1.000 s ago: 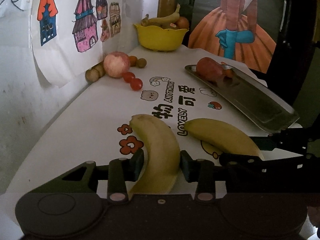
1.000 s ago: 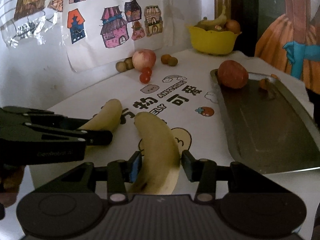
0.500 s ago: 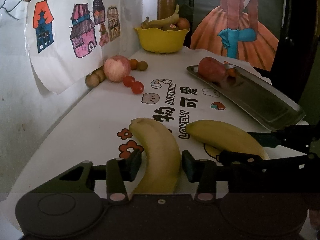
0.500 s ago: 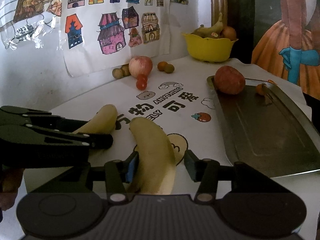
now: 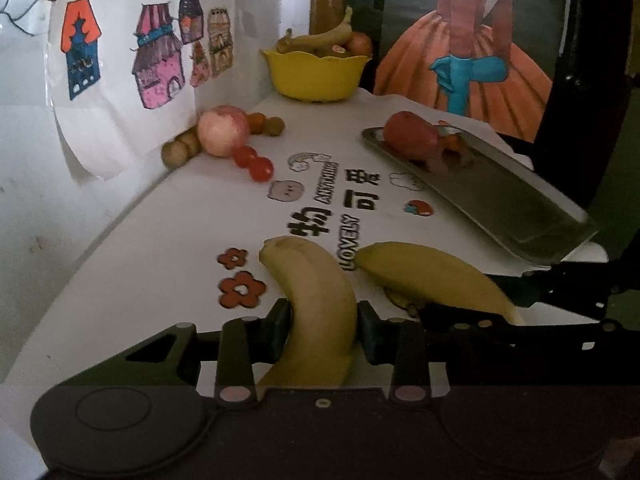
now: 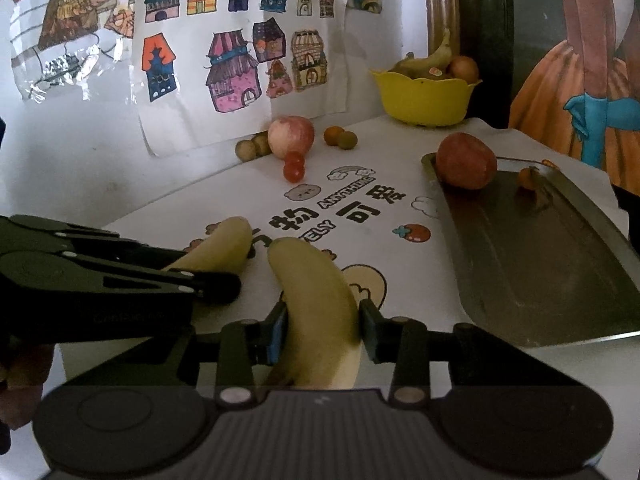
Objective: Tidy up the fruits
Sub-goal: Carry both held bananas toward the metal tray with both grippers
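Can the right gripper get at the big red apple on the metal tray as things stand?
Probably not yet: the right gripper has just closed on a yellow banana. Otherwise the path over the metal tray to the red apple looks free.

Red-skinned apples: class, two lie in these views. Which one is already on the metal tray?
The darker red apple, at the far end of the grey metal tray. The paler pink apple lies on the tablecloth by the wall, beside two cherry tomatoes.

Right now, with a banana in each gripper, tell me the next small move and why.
Probably lift both slightly. The left gripper and right gripper have just closed on the left banana and right banana, which look still on the tablecloth; the tray has room.
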The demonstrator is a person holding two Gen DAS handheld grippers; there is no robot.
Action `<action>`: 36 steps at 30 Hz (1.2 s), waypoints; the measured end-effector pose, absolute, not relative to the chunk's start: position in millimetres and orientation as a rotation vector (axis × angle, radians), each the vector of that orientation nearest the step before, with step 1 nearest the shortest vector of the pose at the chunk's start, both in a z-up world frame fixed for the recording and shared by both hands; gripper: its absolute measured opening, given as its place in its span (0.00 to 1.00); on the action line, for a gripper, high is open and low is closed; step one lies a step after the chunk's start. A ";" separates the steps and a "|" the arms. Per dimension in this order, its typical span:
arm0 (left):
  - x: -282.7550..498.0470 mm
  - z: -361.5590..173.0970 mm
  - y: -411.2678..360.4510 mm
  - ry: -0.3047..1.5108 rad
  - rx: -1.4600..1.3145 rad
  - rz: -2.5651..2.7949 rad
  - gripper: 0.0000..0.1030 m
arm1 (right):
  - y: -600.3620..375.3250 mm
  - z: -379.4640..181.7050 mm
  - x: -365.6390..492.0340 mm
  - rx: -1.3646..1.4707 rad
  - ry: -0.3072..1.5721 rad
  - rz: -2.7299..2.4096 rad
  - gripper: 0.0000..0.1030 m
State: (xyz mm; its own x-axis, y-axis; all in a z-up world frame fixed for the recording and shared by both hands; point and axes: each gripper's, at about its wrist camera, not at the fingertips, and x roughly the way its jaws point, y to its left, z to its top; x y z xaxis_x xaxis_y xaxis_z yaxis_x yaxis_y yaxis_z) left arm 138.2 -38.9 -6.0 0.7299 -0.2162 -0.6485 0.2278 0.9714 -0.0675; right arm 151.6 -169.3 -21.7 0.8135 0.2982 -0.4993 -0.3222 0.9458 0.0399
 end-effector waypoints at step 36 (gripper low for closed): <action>141.1 23.0 -80.1 0.677 -0.072 -0.355 0.36 | -268.1 -25.6 110.2 0.406 0.494 0.317 0.41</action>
State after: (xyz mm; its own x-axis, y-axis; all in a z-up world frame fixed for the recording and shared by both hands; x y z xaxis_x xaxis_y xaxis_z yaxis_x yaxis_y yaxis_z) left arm 141.1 -80.1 23.0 0.7217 -0.3444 -0.6005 0.2980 0.9375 -0.1796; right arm 110.2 -268.1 -25.6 0.8351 0.3866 -0.3914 -0.1943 0.8729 0.4476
